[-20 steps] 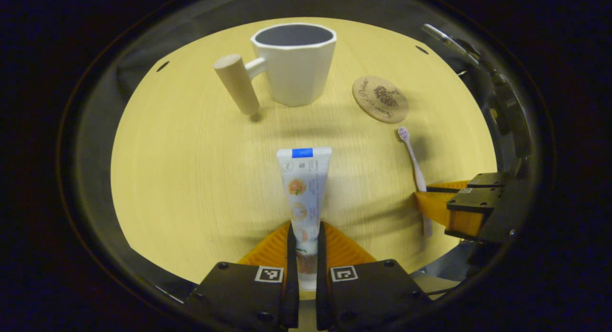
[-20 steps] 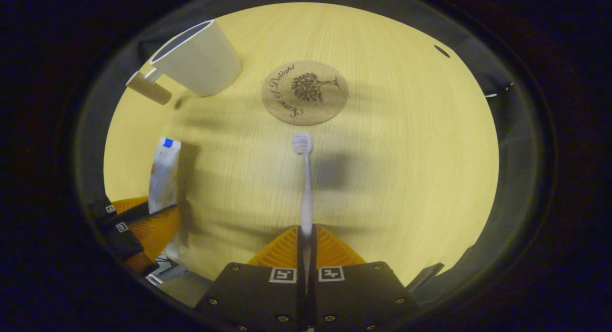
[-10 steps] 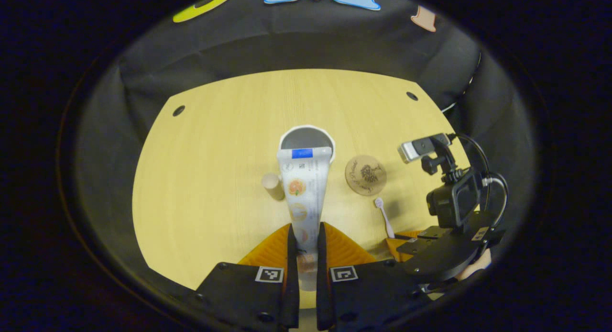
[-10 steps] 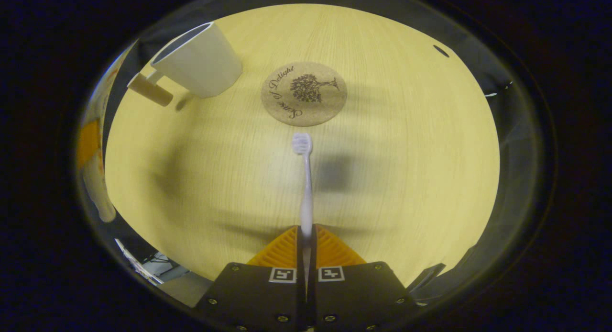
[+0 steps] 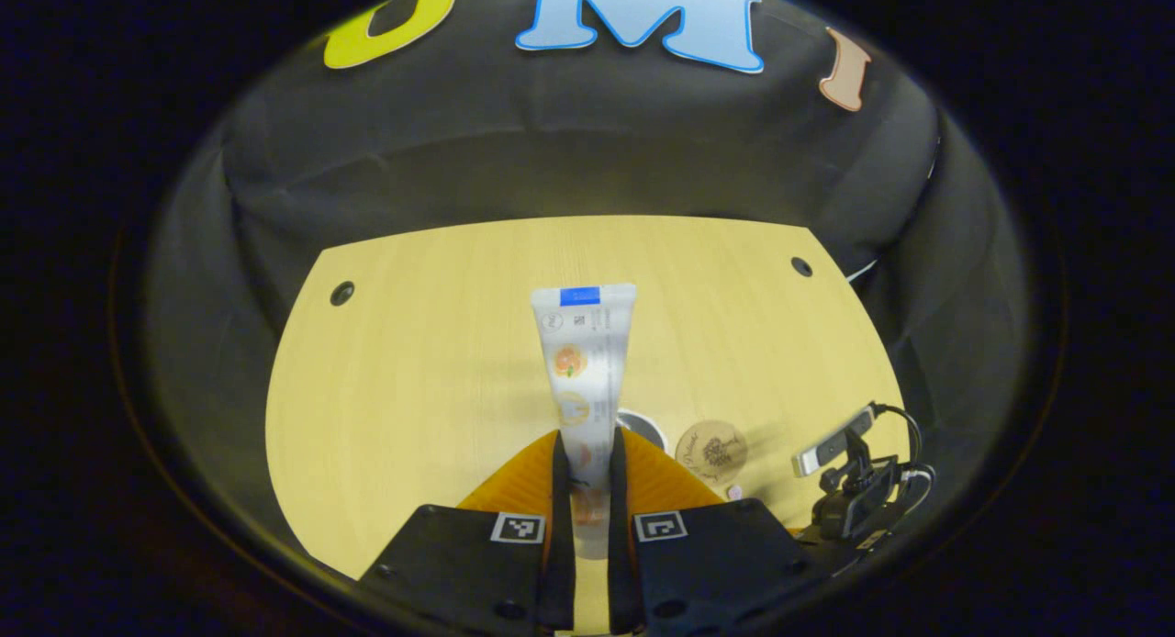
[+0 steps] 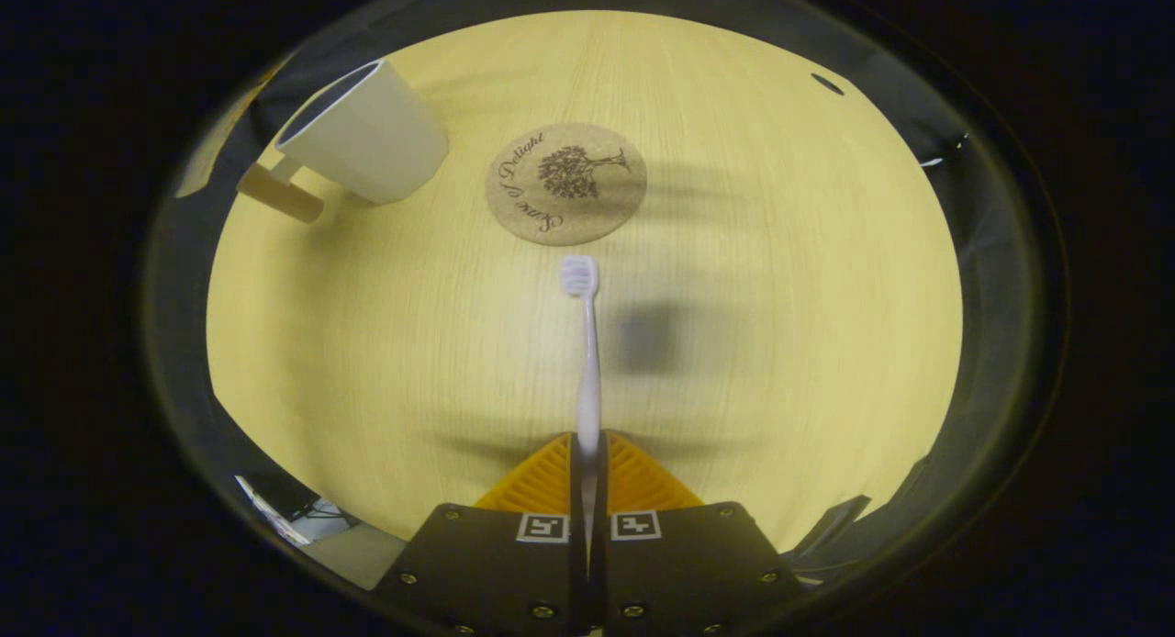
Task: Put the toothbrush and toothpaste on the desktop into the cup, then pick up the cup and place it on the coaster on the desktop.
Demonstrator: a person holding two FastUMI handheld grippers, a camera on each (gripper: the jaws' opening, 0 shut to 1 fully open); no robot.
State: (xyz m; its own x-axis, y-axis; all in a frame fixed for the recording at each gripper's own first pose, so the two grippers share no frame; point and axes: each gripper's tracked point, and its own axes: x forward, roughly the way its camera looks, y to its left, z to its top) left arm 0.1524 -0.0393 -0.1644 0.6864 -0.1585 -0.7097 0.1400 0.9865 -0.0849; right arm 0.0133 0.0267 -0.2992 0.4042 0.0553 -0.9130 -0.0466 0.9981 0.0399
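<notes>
My left gripper point(image 5: 584, 446) is shut on the white toothpaste tube point(image 5: 582, 362), high above the table and looking down. The tube's flat end points away from me. Just past the right finger, far below, a sliver of the cup's rim point(image 5: 643, 425) shows, with the round cork coaster point(image 5: 711, 452) to its right. My right gripper point(image 6: 587, 446) is shut on the handle of the pale toothbrush point(image 6: 587, 362), bristle head forward, over the table. In the right gripper view the white cup point(image 6: 367, 132) with a wooden peg handle point(image 6: 275, 192) stands upright at the upper left, and the coaster point(image 6: 566, 183) lies beyond the brush head.
The light wooden table point(image 5: 413, 380) has small dark holes near its far corners point(image 5: 341, 293). The black cloth wall rises behind it. The right gripper point(image 5: 854, 499) with its camera and cable sits low at the right of the left gripper view.
The left gripper has risen high with the toothpaste and moved over the cup, leaving the right gripper view. The right gripper has hardly moved and still holds the toothbrush.
</notes>
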